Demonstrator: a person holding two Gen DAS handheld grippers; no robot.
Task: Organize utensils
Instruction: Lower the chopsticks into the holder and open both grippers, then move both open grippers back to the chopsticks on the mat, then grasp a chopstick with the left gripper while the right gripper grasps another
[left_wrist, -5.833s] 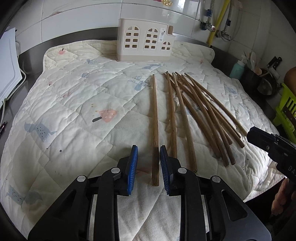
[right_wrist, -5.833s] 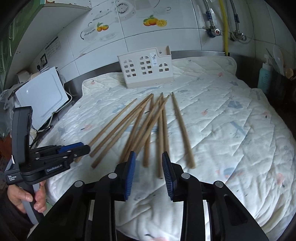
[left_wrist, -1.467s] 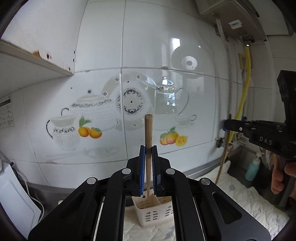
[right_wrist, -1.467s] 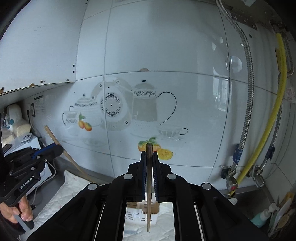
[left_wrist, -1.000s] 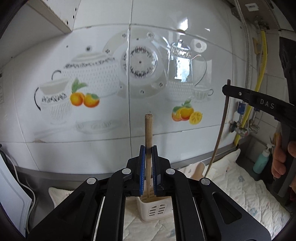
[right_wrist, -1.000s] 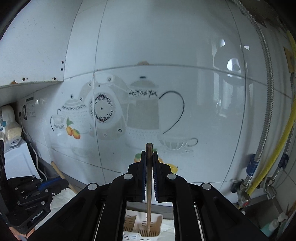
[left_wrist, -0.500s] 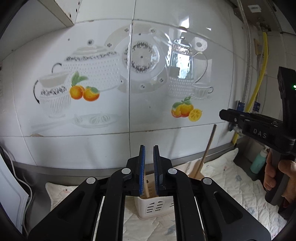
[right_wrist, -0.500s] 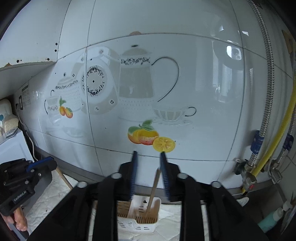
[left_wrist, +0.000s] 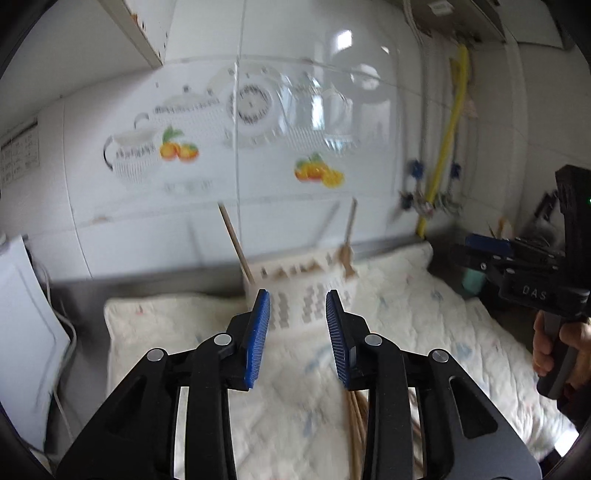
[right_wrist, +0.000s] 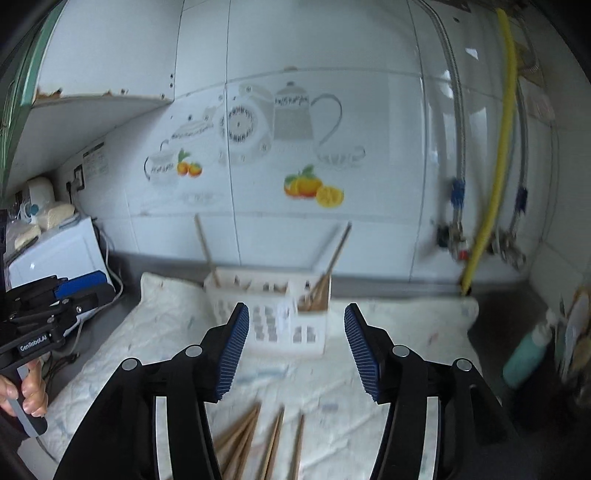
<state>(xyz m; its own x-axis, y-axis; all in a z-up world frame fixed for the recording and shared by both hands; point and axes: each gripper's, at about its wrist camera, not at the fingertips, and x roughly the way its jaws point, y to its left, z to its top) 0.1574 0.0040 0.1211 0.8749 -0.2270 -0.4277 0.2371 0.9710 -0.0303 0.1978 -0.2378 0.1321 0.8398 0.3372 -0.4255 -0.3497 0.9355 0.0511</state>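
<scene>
Two brown wooden chopsticks (right_wrist: 334, 254) already standing in white plastic holder (right_wrist: 273, 317), frame centre. Several more (right_wrist: 255, 439) lying on quilted worktop cover (right_wrist: 406, 332), lower centre. Left gripper (left_wrist: 297, 336) and right gripper (right_wrist: 295, 347) spread, empty.

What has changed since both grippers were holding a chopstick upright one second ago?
Both jaws have opened and let go. The left chopstick and the right chopstick now lean in the white holder. The left gripper and right gripper have drawn back. The other chopsticks remain on the quilted mat.
</scene>
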